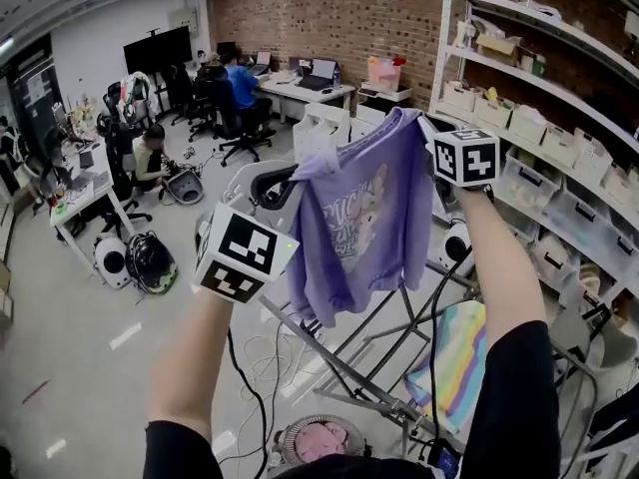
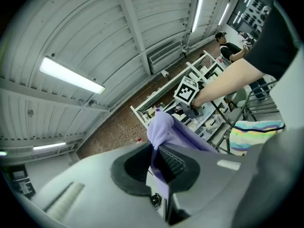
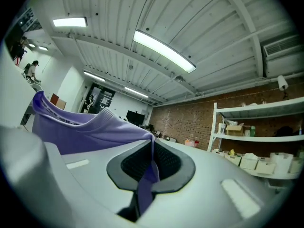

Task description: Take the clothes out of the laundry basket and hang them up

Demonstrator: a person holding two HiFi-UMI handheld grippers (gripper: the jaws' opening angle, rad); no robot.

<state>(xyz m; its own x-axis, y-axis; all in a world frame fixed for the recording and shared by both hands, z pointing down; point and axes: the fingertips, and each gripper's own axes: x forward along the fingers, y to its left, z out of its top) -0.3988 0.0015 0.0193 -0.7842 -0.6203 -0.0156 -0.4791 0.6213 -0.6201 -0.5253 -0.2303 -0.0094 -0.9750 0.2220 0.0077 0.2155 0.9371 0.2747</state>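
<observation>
Drying rack [image 1: 339,359] stands below, shelving [image 1: 446,38] at right; left floor [image 1: 90,367] open.

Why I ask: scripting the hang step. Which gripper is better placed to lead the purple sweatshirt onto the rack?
Right, probably. Both hold the purple sweatshirt, but the drying rack stands nearer the right gripper; the left gripper is out over floor.

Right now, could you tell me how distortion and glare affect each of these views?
Head view: fisheye bows the shelving, purple sweatshirt is sharp. Left gripper view: strip light blows out, corners black. Right gripper view: ceiling lamp glares, edges vignetted.
</observation>
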